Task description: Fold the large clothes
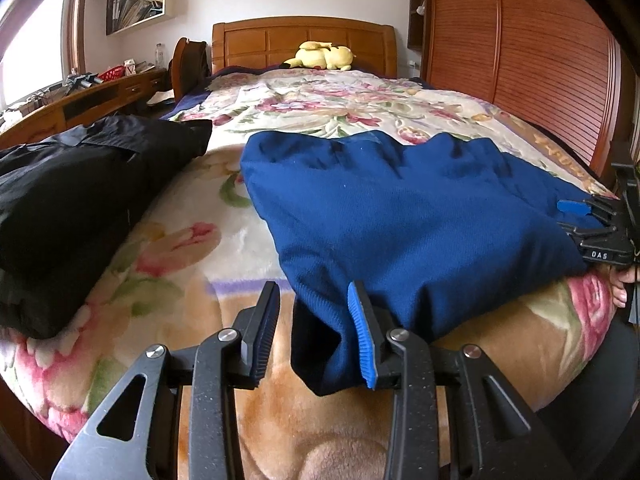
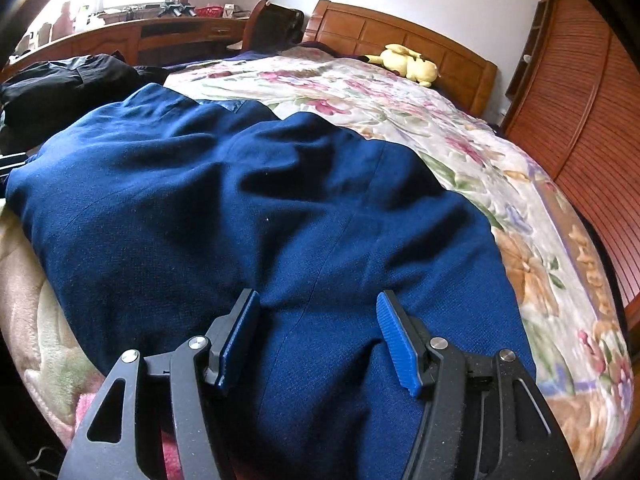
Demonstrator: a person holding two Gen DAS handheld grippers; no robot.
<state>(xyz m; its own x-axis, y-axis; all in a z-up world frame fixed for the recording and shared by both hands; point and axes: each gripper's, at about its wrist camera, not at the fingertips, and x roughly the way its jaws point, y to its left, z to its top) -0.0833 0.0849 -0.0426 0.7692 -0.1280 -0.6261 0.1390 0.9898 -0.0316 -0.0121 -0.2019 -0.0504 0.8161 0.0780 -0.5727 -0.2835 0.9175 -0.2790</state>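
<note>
A navy blue garment (image 1: 400,208) lies spread on the floral blanket at the near end of the bed, its near edge hanging over the bed's edge. It fills the right wrist view (image 2: 240,208). My left gripper (image 1: 316,332) is open, with the garment's hanging left corner between its jaws. My right gripper (image 2: 318,340) is open over the garment's near edge, the cloth lying between its jaws. The right gripper also shows at the right edge of the left wrist view (image 1: 588,220).
A folded black garment (image 1: 76,200) lies on the bed's left side. A yellow plush toy (image 1: 322,56) rests by the wooden headboard (image 1: 304,40). A slatted wooden wardrobe (image 1: 520,60) stands to the right, a desk (image 1: 80,96) to the left.
</note>
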